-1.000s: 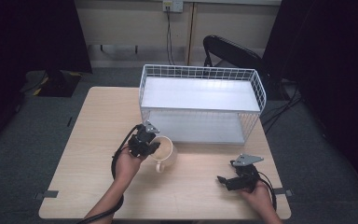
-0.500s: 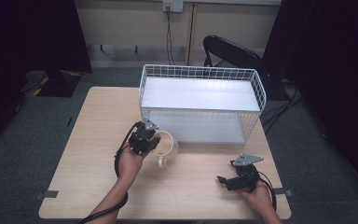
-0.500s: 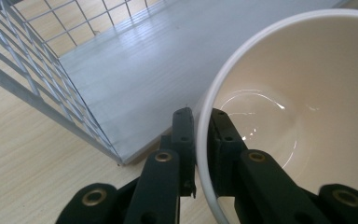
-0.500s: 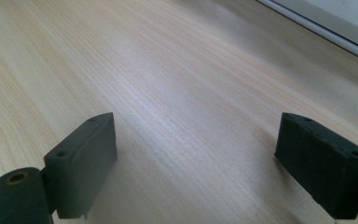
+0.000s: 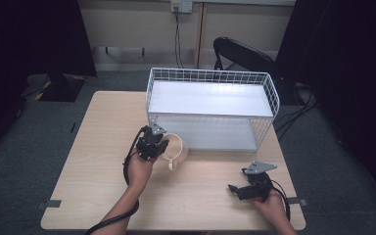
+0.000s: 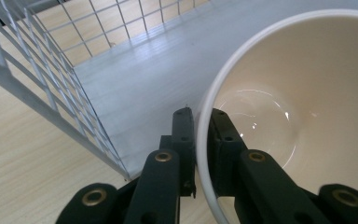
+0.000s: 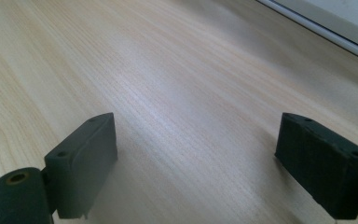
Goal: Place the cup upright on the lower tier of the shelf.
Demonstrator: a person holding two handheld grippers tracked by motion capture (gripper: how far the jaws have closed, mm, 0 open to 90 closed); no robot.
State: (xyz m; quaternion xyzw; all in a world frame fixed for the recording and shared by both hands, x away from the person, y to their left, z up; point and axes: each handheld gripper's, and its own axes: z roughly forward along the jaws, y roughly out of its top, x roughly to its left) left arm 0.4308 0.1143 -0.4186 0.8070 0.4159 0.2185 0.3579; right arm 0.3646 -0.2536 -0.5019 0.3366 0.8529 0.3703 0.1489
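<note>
Mug (image 5: 175, 147) nudged nearer rack (image 5: 210, 78) edge (rim pinched), left gripper (image 5: 152, 142)

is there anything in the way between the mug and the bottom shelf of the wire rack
Nothing visible. The left gripper is shut on the rim of the mug, right at the open front of the wire rack. The lower shelf ahead of it looks bare, and no wire crosses that front opening.

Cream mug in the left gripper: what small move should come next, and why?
Probably carry the mug forward onto the lower shelf of the white wire rack. The left gripper is shut on its rim, one jaw inside and one outside, right at the rack's open front; the right gripper rests open over bare table.
</note>
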